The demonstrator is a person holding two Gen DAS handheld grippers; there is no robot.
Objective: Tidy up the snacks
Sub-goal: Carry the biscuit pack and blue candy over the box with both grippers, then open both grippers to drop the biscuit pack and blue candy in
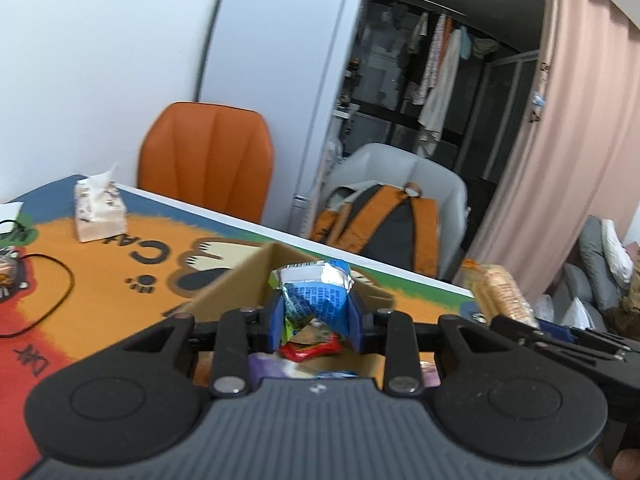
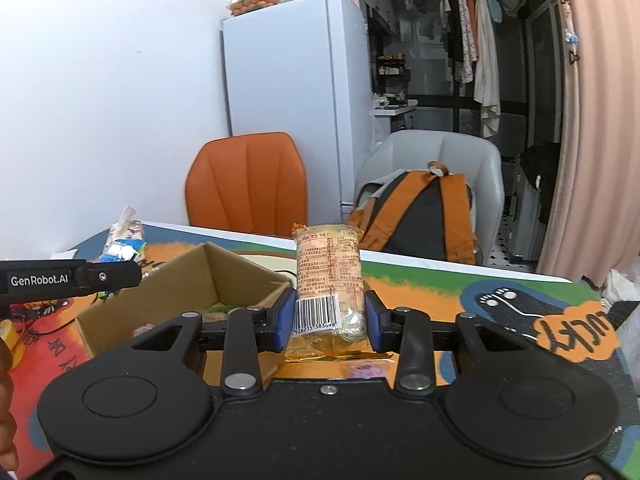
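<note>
Both claws were clamped on snacks, one pkt each: left gripper (image 1: 317,316) pinched a crumpled blue-and-silver packet (image 1: 316,294) between its blue pads, held above the cardboard box (image 1: 224,284); right gripper (image 2: 326,320) squeezed an orange cracker pack (image 2: 329,280) upright, barcode end down near the pads, just right of the box (image 2: 168,292) and above the table mat (image 2: 440,292). One box on the table, open-topped. Inside it, seen from the left wrist cam: a red wrapper (image 1: 310,350), a green-ish pkt (image 1: 289,326) and sth purple (image 1: 264,364) near the front, exact count unclear since the claw blocked the view. Two chairs stood behind the table: 1 orange chair (image 2: 248,184), 1 grey chair (image 2: 448,156) w/ a backpack (image 2: 420,212) on its seat. One tissue pack (image 1: 100,212) sat on the mat's far left, well apart from the box. One white fridge (image 2: 296,92) stood against the wall.
</note>
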